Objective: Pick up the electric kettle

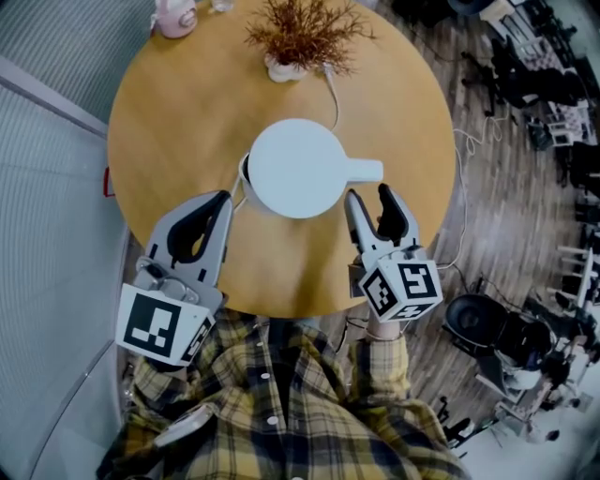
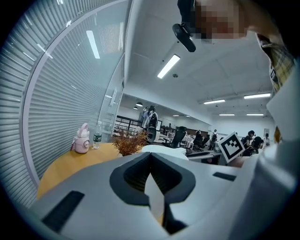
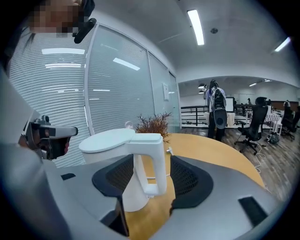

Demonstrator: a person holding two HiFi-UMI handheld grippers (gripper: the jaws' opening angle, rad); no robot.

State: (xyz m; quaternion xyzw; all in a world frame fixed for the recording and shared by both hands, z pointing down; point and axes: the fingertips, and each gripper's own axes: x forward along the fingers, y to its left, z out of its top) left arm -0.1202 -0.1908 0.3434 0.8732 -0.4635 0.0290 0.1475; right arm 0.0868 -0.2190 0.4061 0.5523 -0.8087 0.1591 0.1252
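The white electric kettle (image 1: 292, 167) stands near the middle of the round wooden table (image 1: 178, 112), its handle (image 1: 364, 171) pointing right. My right gripper (image 1: 370, 195) is open just in front of the handle's end. In the right gripper view the handle (image 3: 152, 164) stands upright in the gap of the right gripper (image 3: 151, 160), and neither pad touches it. My left gripper (image 1: 225, 199) is shut and empty at the kettle's lower left, close to its base. In the left gripper view only the kettle's lid (image 2: 165, 149) shows above the left gripper (image 2: 151, 157).
A dried plant in a white pot (image 1: 298, 37) and a pink bottle (image 1: 174, 17) stand at the table's far side. A white cable (image 1: 333, 92) runs from the kettle's base past the plant. A glass wall is at the left, office chairs (image 1: 497, 328) at the right.
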